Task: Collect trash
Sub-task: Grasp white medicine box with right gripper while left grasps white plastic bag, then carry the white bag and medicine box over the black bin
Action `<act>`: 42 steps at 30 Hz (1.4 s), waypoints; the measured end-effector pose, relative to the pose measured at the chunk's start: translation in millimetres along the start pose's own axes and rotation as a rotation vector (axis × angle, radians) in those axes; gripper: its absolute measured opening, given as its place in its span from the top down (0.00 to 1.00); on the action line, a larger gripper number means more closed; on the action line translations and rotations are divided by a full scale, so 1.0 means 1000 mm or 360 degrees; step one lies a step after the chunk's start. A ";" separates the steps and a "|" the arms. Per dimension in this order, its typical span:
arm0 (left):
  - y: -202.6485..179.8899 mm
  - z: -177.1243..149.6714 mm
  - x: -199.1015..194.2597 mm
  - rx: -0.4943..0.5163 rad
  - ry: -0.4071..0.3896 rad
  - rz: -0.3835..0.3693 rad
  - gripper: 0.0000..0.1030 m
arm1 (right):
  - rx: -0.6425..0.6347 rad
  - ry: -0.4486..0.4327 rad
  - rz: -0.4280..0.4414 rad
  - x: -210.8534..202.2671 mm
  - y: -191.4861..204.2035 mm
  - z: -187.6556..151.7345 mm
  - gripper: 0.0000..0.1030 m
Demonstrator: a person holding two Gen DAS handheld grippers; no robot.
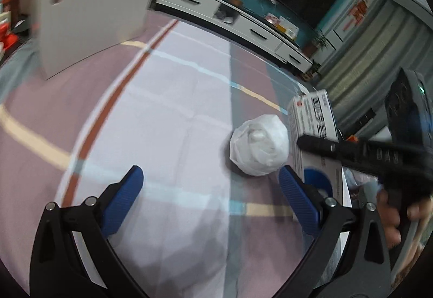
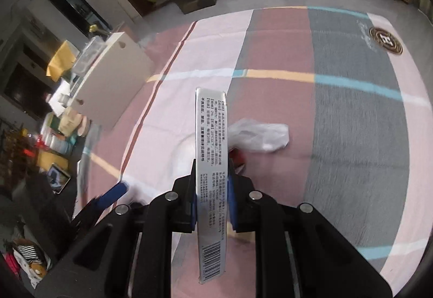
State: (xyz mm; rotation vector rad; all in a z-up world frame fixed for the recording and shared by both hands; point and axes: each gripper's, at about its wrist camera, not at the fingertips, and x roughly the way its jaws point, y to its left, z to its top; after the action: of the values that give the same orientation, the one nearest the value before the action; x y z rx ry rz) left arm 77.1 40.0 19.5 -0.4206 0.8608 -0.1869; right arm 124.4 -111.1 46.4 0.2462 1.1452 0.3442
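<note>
A: Right hand-held gripper [image 2: 211, 189]?
B: Clamped on a flat printed box [image 2: 210, 162], held above the striped cloth [image 2: 270, 54].

A: Left hand-held gripper [image 1: 211, 189]?
B: Spread wide, empty; white crumpled bag [image 1: 258, 149] lying just ahead of it.

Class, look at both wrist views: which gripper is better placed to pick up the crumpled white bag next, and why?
Left. The left gripper is open and empty, with the crumpled white bag just ahead of it. The right gripper is shut on the flat box.
</note>
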 end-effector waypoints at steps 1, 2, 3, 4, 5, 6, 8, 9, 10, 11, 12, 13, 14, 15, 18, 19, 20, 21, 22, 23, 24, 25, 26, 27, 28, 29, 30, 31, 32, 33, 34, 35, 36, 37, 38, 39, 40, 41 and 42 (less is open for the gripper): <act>-0.004 0.004 0.005 0.0002 0.0006 0.0002 0.03 | 0.0028 -0.0018 -0.0013 -0.004 -0.002 -0.003 0.82; -0.008 0.008 0.009 0.0002 0.0018 -0.0008 0.03 | 0.0075 -0.0068 0.0002 -0.013 -0.008 -0.008 0.82; -0.013 0.013 0.013 0.0013 0.0028 -0.0047 0.03 | 0.0114 -0.0124 0.0025 -0.024 -0.014 -0.014 0.82; -0.017 0.015 0.015 0.0024 0.0031 -0.0067 0.03 | 0.0154 -0.0196 0.0047 -0.039 -0.021 -0.022 0.82; -0.023 0.018 0.018 0.0043 0.0029 -0.0080 0.03 | 0.0173 -0.0255 0.0049 -0.051 -0.027 -0.029 0.82; -0.029 0.020 0.020 0.0067 0.0017 -0.0078 0.03 | 0.0198 -0.0324 0.0031 -0.065 -0.033 -0.038 0.82; -0.039 0.021 0.026 0.0136 0.0009 -0.0067 0.03 | 0.0299 -0.0483 -0.0055 -0.095 -0.052 -0.061 0.82; -0.042 0.021 0.031 0.0160 0.0016 -0.0062 0.03 | 0.0354 -0.0535 -0.0086 -0.107 -0.062 -0.074 0.82; -0.046 0.021 0.038 0.0199 0.0039 -0.0053 0.03 | 0.0406 -0.0578 -0.0095 -0.117 -0.071 -0.084 0.82; -0.048 0.019 0.045 0.0224 0.0069 -0.0040 0.03 | 0.0460 -0.0619 -0.0102 -0.127 -0.080 -0.097 0.82; -0.047 0.018 0.051 0.0232 0.0094 -0.0035 0.04 | 0.0489 -0.0643 -0.0121 -0.133 -0.086 -0.106 0.82; -0.046 0.016 0.059 0.0231 0.0130 -0.0031 0.09 | 0.0508 -0.0664 -0.0151 -0.138 -0.090 -0.113 0.82; -0.045 0.013 0.064 0.0219 0.0149 -0.0027 0.13 | 0.0522 -0.0698 -0.0217 -0.144 -0.094 -0.121 0.81; -0.044 0.010 0.068 0.0227 0.0135 -0.0020 0.22 | 0.0528 -0.0721 -0.0265 -0.148 -0.096 -0.125 0.81; -0.044 0.003 0.065 0.0304 0.0059 -0.0012 0.78 | 0.0567 -0.0769 -0.0316 -0.151 -0.101 -0.134 0.81; -0.042 0.003 0.062 0.0280 0.0041 0.0005 0.81 | 0.0578 -0.0768 -0.0314 -0.151 -0.104 -0.134 0.81; -0.041 0.003 0.057 0.0251 0.0017 0.0018 0.82 | 0.0587 -0.0762 -0.0312 -0.151 -0.107 -0.134 0.81; -0.040 0.003 0.052 0.0238 0.0004 0.0022 0.83 | 0.0593 -0.0766 -0.0317 -0.152 -0.108 -0.134 0.81; -0.041 0.004 0.043 0.0223 -0.0023 0.0023 0.84 | 0.0593 -0.0772 -0.0325 -0.154 -0.109 -0.136 0.81; -0.043 0.005 0.034 0.0223 -0.0054 0.0022 0.84 | 0.0589 -0.0783 -0.0340 -0.156 -0.109 -0.137 0.81; -0.047 0.004 0.023 0.0236 -0.0101 0.0026 0.84 | 0.0588 -0.0799 -0.0347 -0.159 -0.108 -0.139 0.81; -0.053 0.003 0.011 0.0259 -0.0145 0.0032 0.84 | 0.0588 -0.0815 -0.0347 -0.163 -0.108 -0.141 0.81; -0.058 0.005 0.005 0.0277 -0.0174 0.0030 0.84 | 0.0587 -0.0825 -0.0345 -0.166 -0.108 -0.143 0.81; -0.065 0.004 -0.009 0.0298 -0.0217 0.0014 0.84 | 0.0585 -0.0846 -0.0345 -0.171 -0.108 -0.147 0.81; -0.070 0.003 -0.021 0.0303 -0.0248 -0.0006 0.84 | 0.0587 -0.0864 -0.0350 -0.175 -0.109 -0.152 0.81; -0.073 0.001 -0.031 0.0308 -0.0266 -0.0017 0.84 | 0.0584 -0.0889 -0.0371 -0.182 -0.109 -0.156 0.81; -0.082 -0.001 -0.044 0.0325 -0.0305 -0.0021 0.84 | 0.0584 -0.0914 -0.0393 -0.189 -0.109 -0.161 0.81; -0.088 -0.005 -0.053 0.0336 -0.0333 -0.0005 0.84 | 0.0588 -0.0938 -0.0409 -0.195 -0.110 -0.165 0.81; -0.095 -0.009 -0.062 0.0349 -0.0366 0.0015 0.84 | 0.0598 -0.0979 -0.0433 -0.205 -0.112 -0.172 0.81; -0.102 -0.014 -0.070 0.0360 -0.0390 0.0014 0.84 | 0.0622 -0.1028 -0.0456 -0.214 -0.114 -0.178 0.81; -0.112 -0.020 -0.078 0.0382 -0.0405 -0.0016 0.84 | 0.0639 -0.1064 -0.0481 -0.223 -0.117 -0.183 0.81; -0.123 -0.026 -0.083 0.0410 -0.0411 -0.0043 0.84 | 0.0658 -0.1118 -0.0536 -0.234 -0.120 -0.190 0.81; -0.135 -0.032 -0.088 0.0439 -0.0412 -0.0062 0.84 | 0.0683 -0.1168 -0.0594 -0.246 -0.124 -0.198 0.81; -0.147 -0.036 -0.089 0.0454 -0.0408 -0.0081 0.84 | 0.0701 -0.1195 -0.0625 -0.252 -0.128 -0.202 0.81; -0.156 -0.042 -0.090 0.0469 -0.0400 -0.0108 0.84 | 0.0738 -0.1239 -0.0681 -0.264 -0.134 -0.212 0.81; -0.168 -0.046 -0.091 0.0488 -0.0384 -0.0144 0.84 | 0.0756 -0.1258 -0.0707 -0.270 -0.138 -0.218 0.81; -0.183 -0.053 -0.091 0.0515 -0.0363 -0.0194 0.84 | 0.0788 -0.1282 -0.0754 -0.278 -0.145 -0.227 0.81; -0.200 -0.061 -0.090 0.0546 -0.0339 -0.0244 0.84 | 0.0815 -0.1296 -0.0795 -0.284 -0.151 -0.233 0.81; -0.209 -0.067 -0.089 0.0569 -0.0322 -0.0275 0.84 | 0.0838 -0.1307 -0.0822 -0.288 -0.156 -0.237 0.81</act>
State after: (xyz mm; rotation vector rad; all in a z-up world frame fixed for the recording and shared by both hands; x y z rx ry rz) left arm -29.3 -138.9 132.7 -0.1737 0.5763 -0.4431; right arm -178.0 -363.2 138.4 0.4825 0.4254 -0.4996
